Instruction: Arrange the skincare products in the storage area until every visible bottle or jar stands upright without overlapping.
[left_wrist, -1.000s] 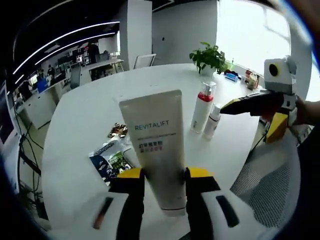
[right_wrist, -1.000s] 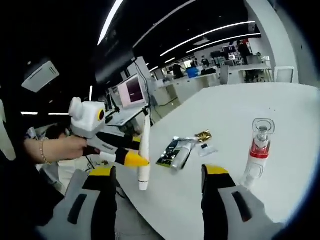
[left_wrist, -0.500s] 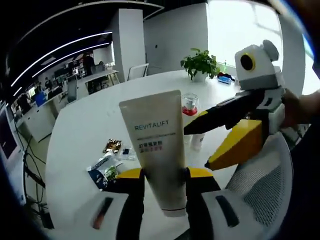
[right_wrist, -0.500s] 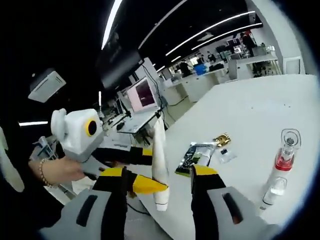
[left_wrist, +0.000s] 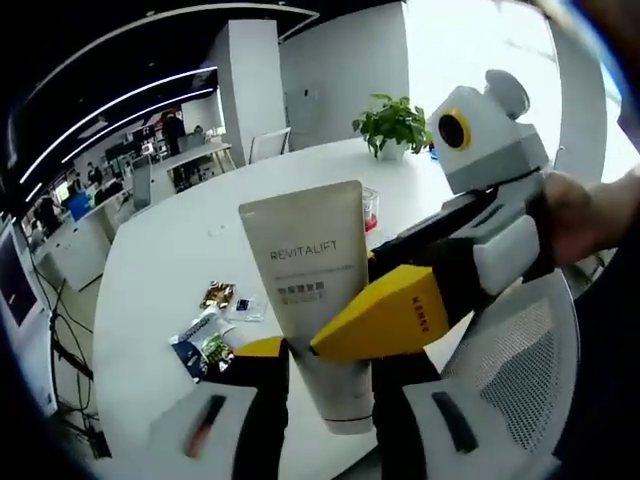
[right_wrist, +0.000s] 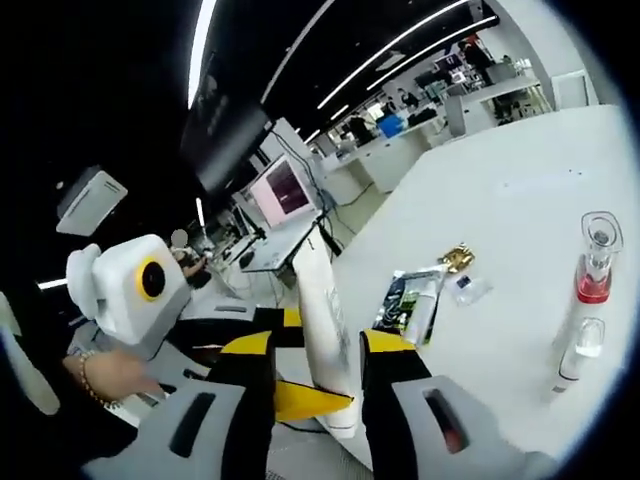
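Note:
A cream tube marked REVITALIFT (left_wrist: 305, 260) stands cap-down in my left gripper (left_wrist: 325, 350), which is shut on its lower part. My right gripper (left_wrist: 345, 300) reaches in from the right, one yellow jaw in front of the tube and the dark jaw behind it. In the right gripper view the same tube (right_wrist: 318, 300) shows edge-on between my right gripper (right_wrist: 320, 345) jaws, which stand open with small gaps on both sides. A red-collared pump bottle (right_wrist: 592, 270) and a small clear bottle (right_wrist: 575, 352) stand upright on the white table (right_wrist: 520, 180).
Flat sachets (left_wrist: 212, 328) and a small gold packet (left_wrist: 215, 294) lie on the round white table (left_wrist: 170, 250). A potted plant (left_wrist: 390, 122) stands at its far edge. A mesh chair (left_wrist: 520, 350) sits below the right hand. Desks and monitors (right_wrist: 280, 185) lie beyond.
My right gripper has come in from the right and its jaws have narrowed around the tube. My left gripper has kept its hold on the tube.

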